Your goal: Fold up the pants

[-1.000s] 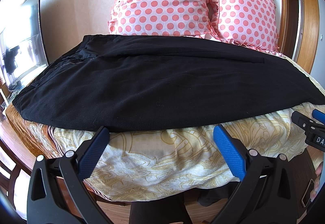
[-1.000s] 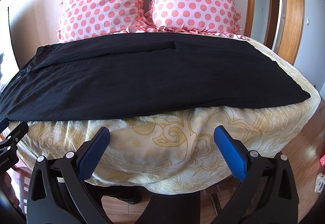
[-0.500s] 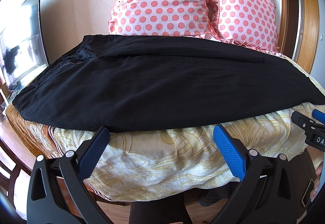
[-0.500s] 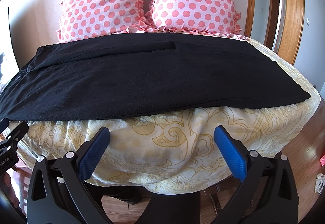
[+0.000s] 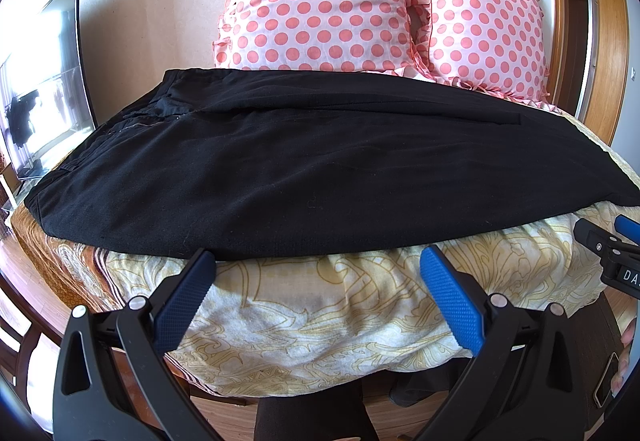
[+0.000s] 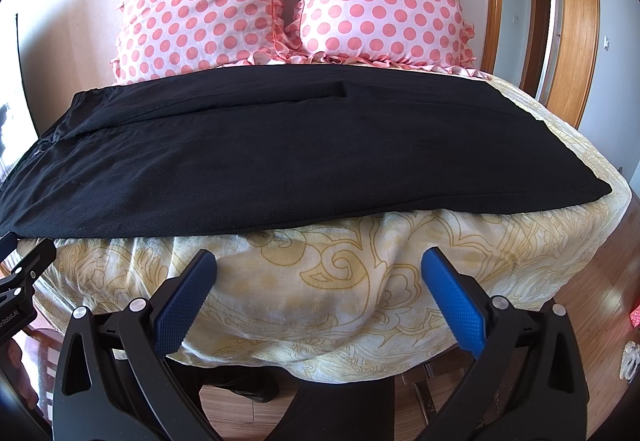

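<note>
One pair of pants (image 5: 320, 169) lies crosswise — waistband left, hems right.

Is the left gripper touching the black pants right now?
Cannot tell. In the left wrist view, the left gripper is open, and one fingertip meets the hem of the pants in the image, but no contact or gap shows plainly.

Left gripper (image 5: 318, 277), right gripper (image 6: 318, 277) — black frames, blue textured jaws, silver rivets; white lettering, possibly "DA".

Black pants (image 5: 320, 169), pink polka-dot pillows (image 5: 320, 1), cream bedspread (image 6: 340, 281) with yellow swirls, blue-padded jaws.
</note>
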